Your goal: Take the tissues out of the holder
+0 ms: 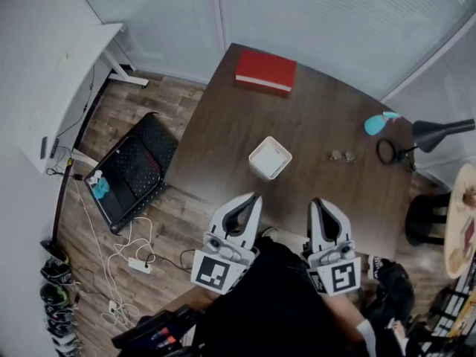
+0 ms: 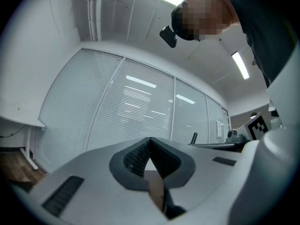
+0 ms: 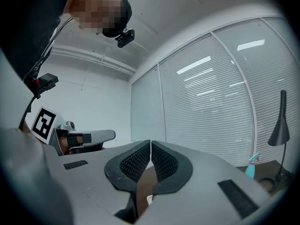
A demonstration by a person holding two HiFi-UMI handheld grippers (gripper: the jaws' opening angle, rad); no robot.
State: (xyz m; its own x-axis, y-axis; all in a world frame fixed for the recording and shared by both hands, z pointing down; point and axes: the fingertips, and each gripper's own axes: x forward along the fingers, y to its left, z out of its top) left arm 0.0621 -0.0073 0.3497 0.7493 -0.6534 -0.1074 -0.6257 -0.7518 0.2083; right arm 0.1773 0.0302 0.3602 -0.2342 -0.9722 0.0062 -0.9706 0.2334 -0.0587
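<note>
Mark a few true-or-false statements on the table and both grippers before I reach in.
1. The white holder stands near the middle of the table. True.
2. The right gripper is shut on a tissue. False: its jaws are together with nothing between them.
3. The left gripper is shut and empty. True.
4. The red book lies right beside the glasses. False: the book is at the far edge; the glasses lie to the right of the holder.
5. Both grippers touch the holder. False: both are short of it, at the near edge of the table.
</note>
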